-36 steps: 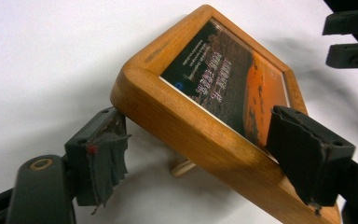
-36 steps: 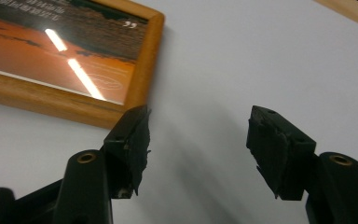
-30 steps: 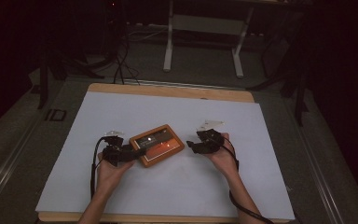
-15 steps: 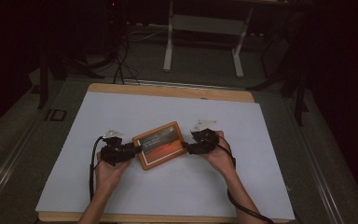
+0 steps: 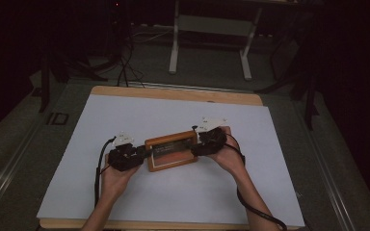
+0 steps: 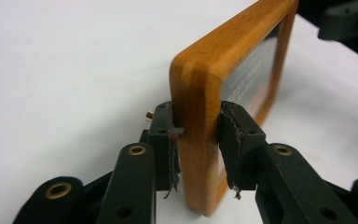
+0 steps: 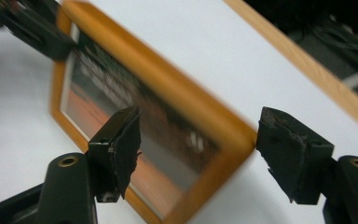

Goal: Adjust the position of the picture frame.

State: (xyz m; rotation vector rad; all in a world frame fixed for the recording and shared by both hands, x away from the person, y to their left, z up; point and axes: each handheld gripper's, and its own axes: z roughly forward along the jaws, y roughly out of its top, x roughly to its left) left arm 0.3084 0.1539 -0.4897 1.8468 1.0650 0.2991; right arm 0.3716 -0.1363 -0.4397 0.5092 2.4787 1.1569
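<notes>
A wooden picture frame (image 5: 171, 150) with a dark and orange picture is held above the white table sheet (image 5: 173, 110). My left gripper (image 5: 143, 155) is shut on the frame's left edge. In the left gripper view both pads press the orange wood (image 6: 200, 116) at the left gripper (image 6: 196, 140). My right gripper (image 5: 196, 146) is at the frame's right end. In the right gripper view its jaws stand wide apart on either side of the frame's corner (image 7: 205, 135), the right gripper (image 7: 198, 149) touching nothing. The frame stands on edge, tilted.
The white sheet covers a wooden tabletop whose bare strip (image 5: 173, 94) shows at the far edge. Beyond it are a dark floor, cables (image 5: 125, 62) and a metal stand (image 5: 212, 43). Each gripper trails a cable toward the near edge.
The frame has been lifted and tipped up by the left gripper. The right gripper has moved in from the right, and its jaws now straddle the frame's right end.
</notes>
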